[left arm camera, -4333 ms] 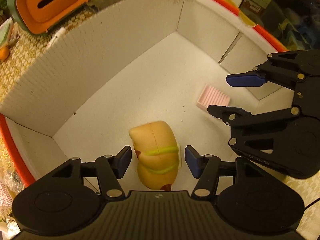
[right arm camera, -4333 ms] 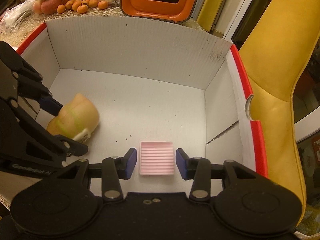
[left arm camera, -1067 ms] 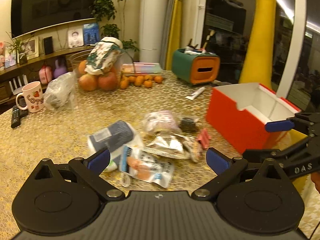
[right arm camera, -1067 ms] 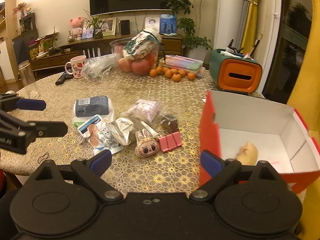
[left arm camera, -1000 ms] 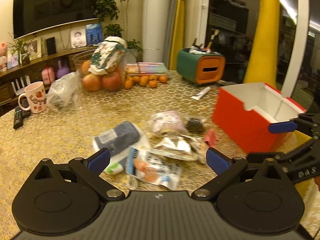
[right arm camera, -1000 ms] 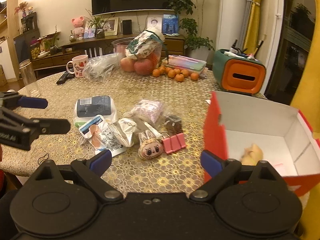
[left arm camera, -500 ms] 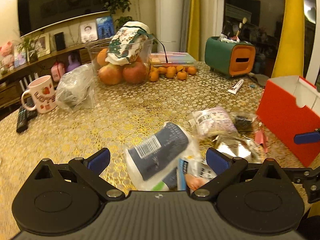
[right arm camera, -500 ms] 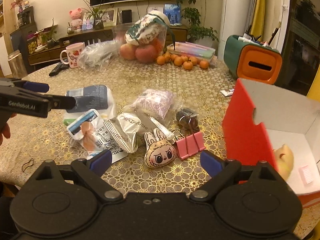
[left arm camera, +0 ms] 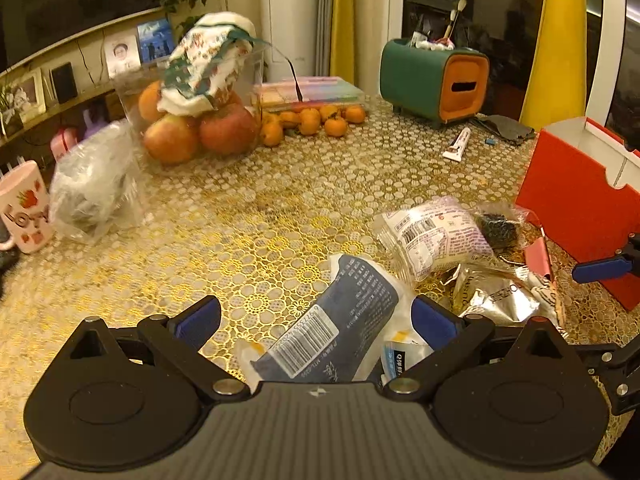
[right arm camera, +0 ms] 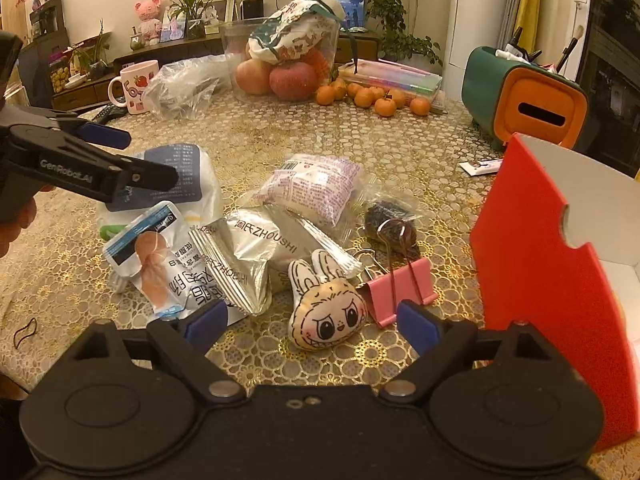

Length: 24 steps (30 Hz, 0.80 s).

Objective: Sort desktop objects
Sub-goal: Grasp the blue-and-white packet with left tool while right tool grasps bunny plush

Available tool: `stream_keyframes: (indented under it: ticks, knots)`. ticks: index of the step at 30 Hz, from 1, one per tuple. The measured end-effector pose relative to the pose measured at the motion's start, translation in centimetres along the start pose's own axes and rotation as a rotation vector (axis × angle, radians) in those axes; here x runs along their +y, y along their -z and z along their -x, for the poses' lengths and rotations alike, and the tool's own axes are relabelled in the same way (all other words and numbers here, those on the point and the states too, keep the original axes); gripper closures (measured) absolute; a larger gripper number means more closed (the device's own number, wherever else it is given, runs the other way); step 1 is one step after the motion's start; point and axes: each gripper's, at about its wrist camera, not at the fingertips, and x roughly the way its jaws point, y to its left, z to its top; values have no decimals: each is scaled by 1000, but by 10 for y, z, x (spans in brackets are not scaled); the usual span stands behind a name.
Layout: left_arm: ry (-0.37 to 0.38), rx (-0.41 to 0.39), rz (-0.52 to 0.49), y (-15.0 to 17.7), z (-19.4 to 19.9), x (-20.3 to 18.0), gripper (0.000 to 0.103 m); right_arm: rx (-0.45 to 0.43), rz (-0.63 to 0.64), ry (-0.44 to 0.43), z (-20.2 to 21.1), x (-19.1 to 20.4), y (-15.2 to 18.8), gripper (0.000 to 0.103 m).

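Both grippers tilt down toward the clutter on the desk (left arm camera: 280, 208). The left gripper (left arm camera: 316, 318) has its fingers spread, a dark blue barcoded packet (left arm camera: 332, 332) lying between them, untouched. The right gripper (right arm camera: 310, 322) has fingers spread too, though just narrowing, with a bunny-eared plush face (right arm camera: 326, 312) between them, clear of both pads. Only the right view shows that plush and the pink binder clip (right arm camera: 400, 284) beside the red box (right arm camera: 536, 280).

Left black plastic two-finger gripper (left arm camera: 316, 318): ribbed housing, twin round side discs, silver pivot screws, blue finger pads (left arm camera: 199, 319). Right black plastic two-finger gripper (right arm camera: 313, 324): identical build. White "GenRobot.AI" lettering marks the left unit's finger arm.
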Motion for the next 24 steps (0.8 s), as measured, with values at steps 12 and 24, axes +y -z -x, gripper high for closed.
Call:
stream_keyframes:
  ticks: [12,24]
  knots:
    - [85,68,82,4,-27,17,11,13,44,-57,-14,4,0,22]
    - [136,74,136,5,-28,20,47,9,53,-22,-15,-6,0,53]
